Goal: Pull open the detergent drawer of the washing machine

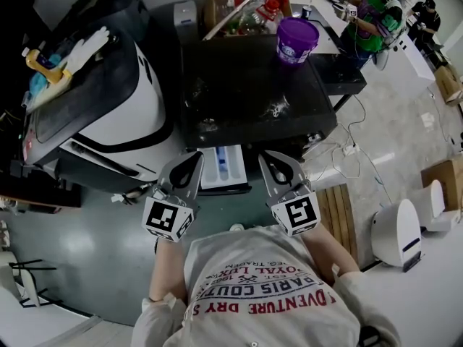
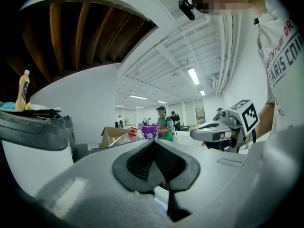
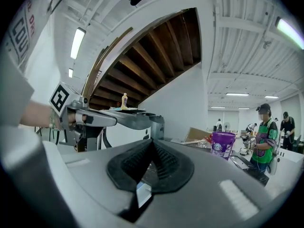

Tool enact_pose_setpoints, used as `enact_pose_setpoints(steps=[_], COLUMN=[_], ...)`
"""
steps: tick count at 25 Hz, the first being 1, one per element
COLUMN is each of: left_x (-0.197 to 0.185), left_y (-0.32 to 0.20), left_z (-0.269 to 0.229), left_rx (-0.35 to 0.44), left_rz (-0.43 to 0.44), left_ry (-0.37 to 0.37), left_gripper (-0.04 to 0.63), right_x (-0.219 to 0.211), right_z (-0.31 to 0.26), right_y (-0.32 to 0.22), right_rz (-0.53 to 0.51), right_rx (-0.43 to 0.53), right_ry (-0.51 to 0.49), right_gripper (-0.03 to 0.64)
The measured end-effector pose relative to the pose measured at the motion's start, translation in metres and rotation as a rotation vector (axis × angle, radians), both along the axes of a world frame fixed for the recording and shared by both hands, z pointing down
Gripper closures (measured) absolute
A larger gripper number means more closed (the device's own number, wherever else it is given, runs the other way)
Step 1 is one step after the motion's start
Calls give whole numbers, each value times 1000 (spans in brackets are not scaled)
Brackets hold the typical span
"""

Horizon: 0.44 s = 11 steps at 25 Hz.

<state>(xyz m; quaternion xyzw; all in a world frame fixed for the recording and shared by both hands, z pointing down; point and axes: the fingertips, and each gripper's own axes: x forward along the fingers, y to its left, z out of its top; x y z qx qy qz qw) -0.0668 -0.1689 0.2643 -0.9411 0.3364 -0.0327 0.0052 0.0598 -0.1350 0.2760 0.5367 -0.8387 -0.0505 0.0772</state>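
Note:
The washing machine has a black top. Its white detergent drawer, with blue inserts, juts out of the front toward me. My left gripper hangs just left of the drawer and my right gripper just right of it, neither touching it. In the left gripper view the left gripper has its pads pressed together with nothing between them, and the right gripper shows beside it. In the right gripper view the right gripper is likewise shut and empty, and the left gripper shows beside it.
A purple cup and a cardboard box of clutter stand on the machine's top. A second white and black machine stands to the left with a yellow bottle on it. A wooden slatted stand and a white appliance lie to the right. People work at the far right.

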Motion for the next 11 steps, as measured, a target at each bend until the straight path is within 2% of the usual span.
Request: enact_pose_setpoints(steps=[5, 11], left_x=[-4, -17], left_y=[2, 1], left_z=[-2, -6], left_rx=[8, 1], left_rz=[1, -18], left_ry=[-4, 5], left_gripper=[606, 606], right_x=[-2, -13], right_z=[3, 9], right_y=[0, 2], right_rz=[13, 15], right_rx=[-15, -21], right_ry=[-40, -28], right_gripper=[617, 617])
